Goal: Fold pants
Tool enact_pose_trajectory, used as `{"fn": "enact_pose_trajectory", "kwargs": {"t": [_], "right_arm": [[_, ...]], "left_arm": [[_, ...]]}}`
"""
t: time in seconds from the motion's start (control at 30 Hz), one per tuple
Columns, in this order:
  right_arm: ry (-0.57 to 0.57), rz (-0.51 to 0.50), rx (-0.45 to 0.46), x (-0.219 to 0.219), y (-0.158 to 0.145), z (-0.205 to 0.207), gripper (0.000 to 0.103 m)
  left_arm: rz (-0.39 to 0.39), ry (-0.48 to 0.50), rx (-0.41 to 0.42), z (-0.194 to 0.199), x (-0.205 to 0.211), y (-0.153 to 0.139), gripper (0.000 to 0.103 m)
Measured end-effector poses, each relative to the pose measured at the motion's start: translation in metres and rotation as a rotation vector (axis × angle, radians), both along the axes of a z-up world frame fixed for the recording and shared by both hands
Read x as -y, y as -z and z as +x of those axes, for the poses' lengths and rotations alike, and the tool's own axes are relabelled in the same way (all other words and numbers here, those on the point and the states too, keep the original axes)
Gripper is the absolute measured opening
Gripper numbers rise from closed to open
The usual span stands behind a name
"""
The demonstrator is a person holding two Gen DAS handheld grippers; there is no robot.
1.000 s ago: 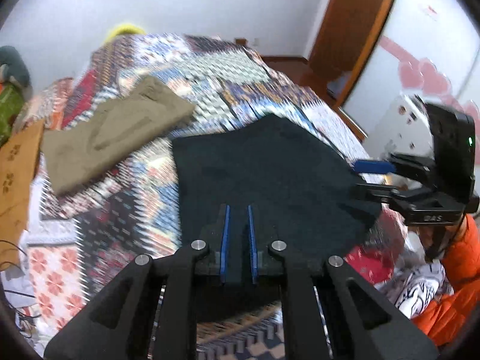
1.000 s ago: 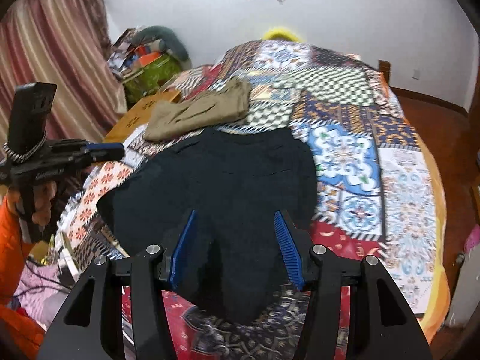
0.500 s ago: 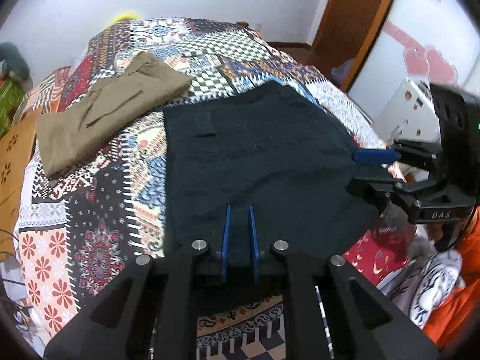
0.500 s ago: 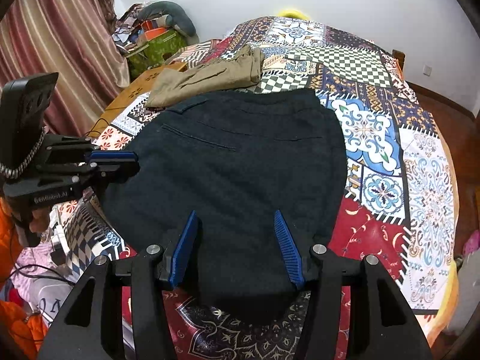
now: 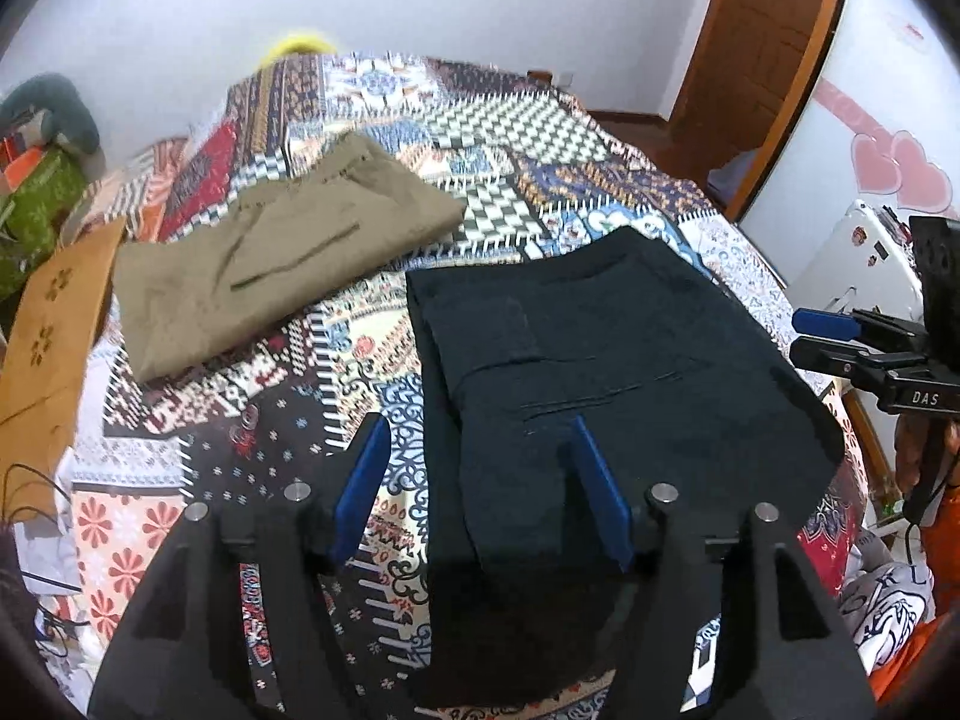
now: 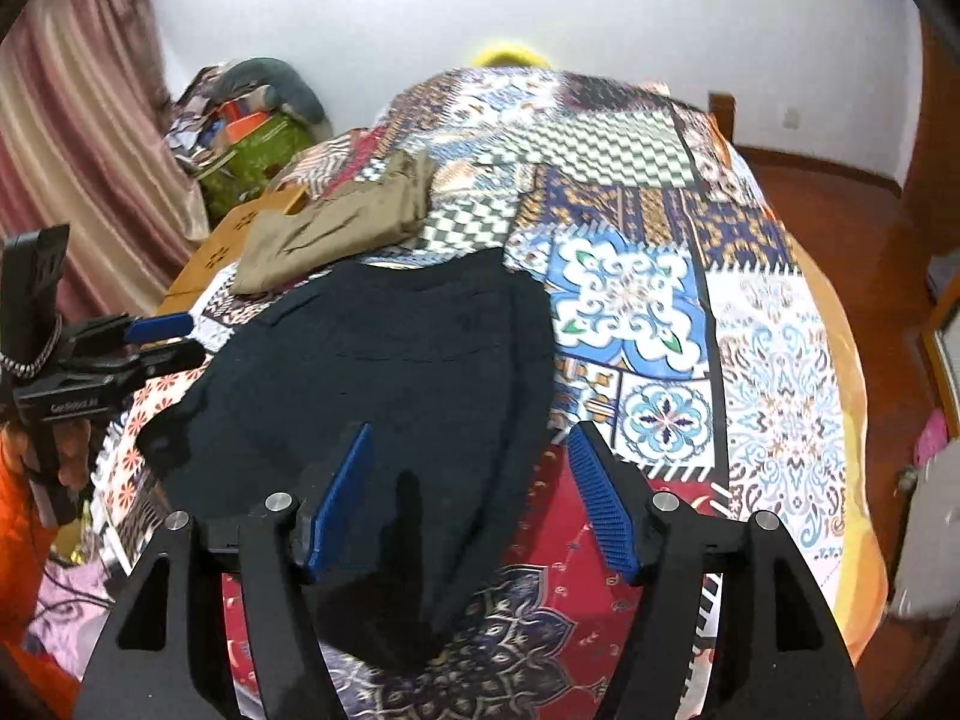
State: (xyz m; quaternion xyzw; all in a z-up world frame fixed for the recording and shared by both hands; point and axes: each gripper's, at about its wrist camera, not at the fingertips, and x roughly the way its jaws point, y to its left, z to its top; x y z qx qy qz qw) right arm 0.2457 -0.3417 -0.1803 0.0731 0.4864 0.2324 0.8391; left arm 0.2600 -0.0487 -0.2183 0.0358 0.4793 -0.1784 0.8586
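Black pants [image 5: 588, 360] lie folded flat at the bed's [image 5: 252, 420] near edge in the left wrist view, left gripper [image 5: 480, 474] jaws just released above them. Right wrist view: right gripper [image 6: 471, 480] jaws just spread, gripping nothing, over the pants' near right corner.

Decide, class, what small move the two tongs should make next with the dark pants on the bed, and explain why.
Probably lift both tongs clear. The dark pants already lie folded flat on the quilt, beside the folded tan pants. The left tongs and right tongs have just been opening, and their pads no longer press the cloth, so that fold seems finished.
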Motion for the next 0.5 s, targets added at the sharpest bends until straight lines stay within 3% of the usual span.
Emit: {"fn": "enact_pose_trajectory", "kwargs": {"t": [0.23,0.5], "right_arm": [[0.032,0.069,-0.124,0.013,0.035,0.015,0.063],[0.059,0.147,-0.154,0.015,0.043,0.027,0.067]], "left_arm": [[-0.026,-0.007,-0.077,0.012,0.002,0.023,0.066],[-0.122,-0.021,-0.163,0.03,-0.005,0.038,0.071]]}}
